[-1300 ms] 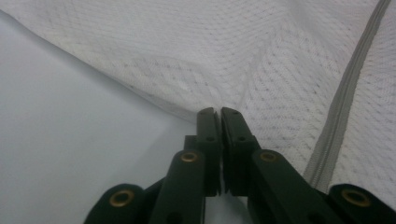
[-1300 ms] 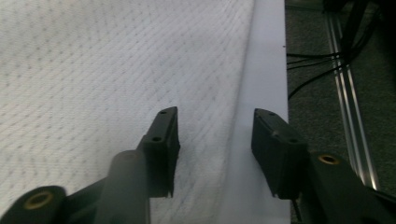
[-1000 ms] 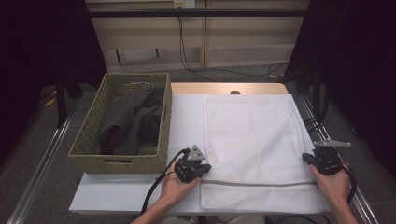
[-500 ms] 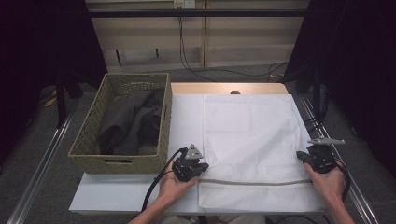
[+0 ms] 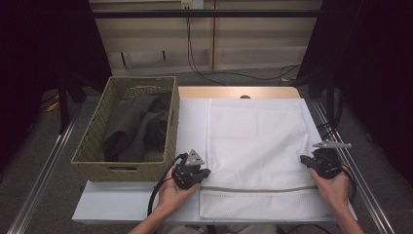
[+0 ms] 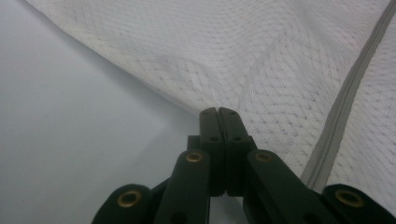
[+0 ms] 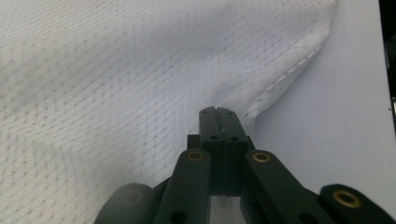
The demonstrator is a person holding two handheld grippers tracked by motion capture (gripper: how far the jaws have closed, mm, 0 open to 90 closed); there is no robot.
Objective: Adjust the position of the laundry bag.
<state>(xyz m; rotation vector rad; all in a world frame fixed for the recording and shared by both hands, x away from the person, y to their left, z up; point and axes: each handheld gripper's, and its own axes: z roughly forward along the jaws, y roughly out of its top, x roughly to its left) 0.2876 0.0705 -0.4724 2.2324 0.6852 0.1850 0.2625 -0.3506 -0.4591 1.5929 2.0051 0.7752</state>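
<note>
On the white table [image 5: 122,207], both claws [image 5: 200,174] [image 5: 305,160] grip the mesh bag's [image 5: 253,141] side edges

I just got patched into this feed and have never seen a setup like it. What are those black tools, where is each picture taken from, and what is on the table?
No robot here: a person holds a hand tool with two black jaws in each hand. The wide picture looks down from above the person's side of the table. The left gripper and the right gripper sit at opposite side edges of a white mesh bag with a grey zipper. The two close-ups come from cameras riding on the tools. In each, the jaws are closed at the mesh edge, left gripper and right gripper, apparently pinching it. A wicker basket holding dark clothes stands to the left.
</note>
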